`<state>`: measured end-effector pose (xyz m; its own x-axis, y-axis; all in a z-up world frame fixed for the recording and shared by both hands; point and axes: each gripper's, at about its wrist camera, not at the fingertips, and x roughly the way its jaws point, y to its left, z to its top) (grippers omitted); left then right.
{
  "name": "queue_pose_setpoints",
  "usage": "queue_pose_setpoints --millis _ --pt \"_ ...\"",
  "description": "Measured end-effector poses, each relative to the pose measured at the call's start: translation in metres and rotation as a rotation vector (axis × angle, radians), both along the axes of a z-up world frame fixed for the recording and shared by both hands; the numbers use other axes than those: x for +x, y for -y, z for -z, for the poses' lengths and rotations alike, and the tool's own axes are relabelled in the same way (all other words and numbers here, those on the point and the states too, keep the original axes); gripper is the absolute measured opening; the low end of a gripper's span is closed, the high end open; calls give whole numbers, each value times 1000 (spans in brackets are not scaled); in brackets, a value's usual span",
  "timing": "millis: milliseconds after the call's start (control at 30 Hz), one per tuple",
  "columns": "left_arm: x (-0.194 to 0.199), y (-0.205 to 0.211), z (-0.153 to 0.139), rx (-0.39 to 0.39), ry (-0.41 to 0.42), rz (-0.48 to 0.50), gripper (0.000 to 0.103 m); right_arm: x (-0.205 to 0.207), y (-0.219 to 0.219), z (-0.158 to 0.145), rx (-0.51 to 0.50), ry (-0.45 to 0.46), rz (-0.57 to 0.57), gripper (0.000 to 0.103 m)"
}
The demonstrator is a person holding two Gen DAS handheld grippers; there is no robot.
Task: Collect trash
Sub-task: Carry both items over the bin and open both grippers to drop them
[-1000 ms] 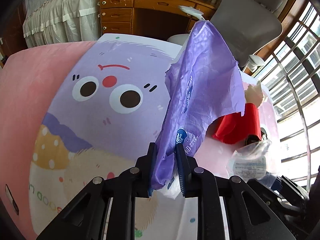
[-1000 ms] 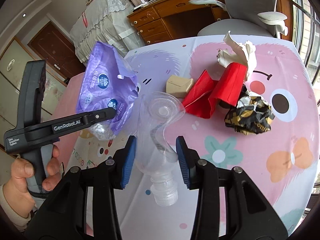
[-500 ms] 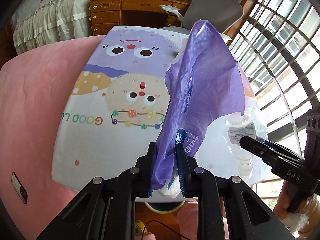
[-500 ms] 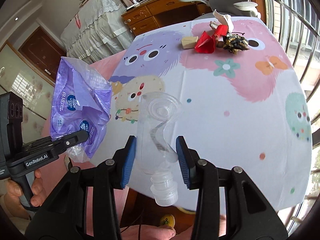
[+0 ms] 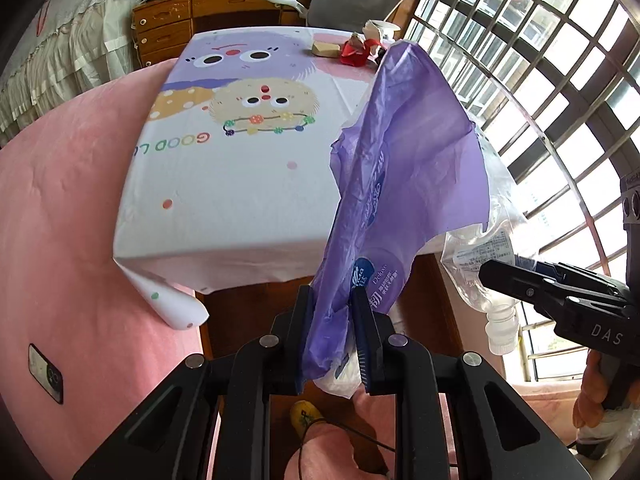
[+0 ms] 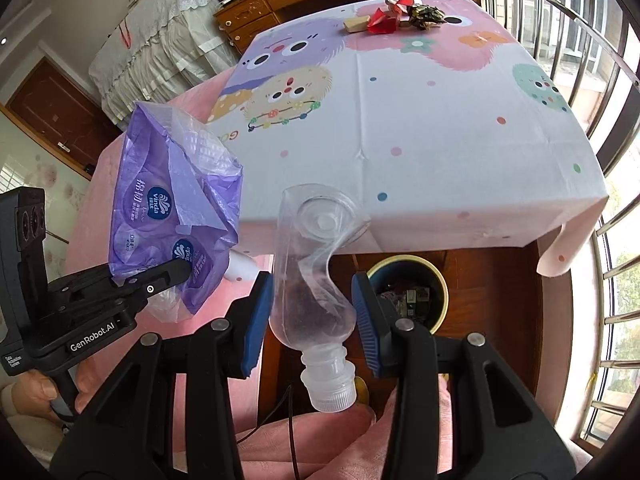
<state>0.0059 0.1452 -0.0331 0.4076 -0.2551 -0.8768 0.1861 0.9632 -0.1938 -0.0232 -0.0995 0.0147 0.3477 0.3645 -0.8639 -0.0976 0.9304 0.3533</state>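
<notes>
Both grippers now pulled back past table edge, left gripper clamping purple Vinda bag — right gripper jaws gripping clear bottle.

My left wrist camera sits right behind the left gripper, looking forward and slightly down over the near edge of the counter from close by. My right wrist camera rides behind the right gripper, off the same near edge, facing the same way. Both take in the patterned cloth and the wooden desk behind. Each view catches the other gripper at its side.
</notes>
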Motion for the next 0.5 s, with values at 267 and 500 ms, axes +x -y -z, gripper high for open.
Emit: queue_pose_setpoints --millis 267,500 --pt "-33 36 86 13 -169 37 19 -25 29 92 -14 -159 83 37" --pt "-30 76 219 53 -277 49 19 -23 48 248 -3 -270 160 37"
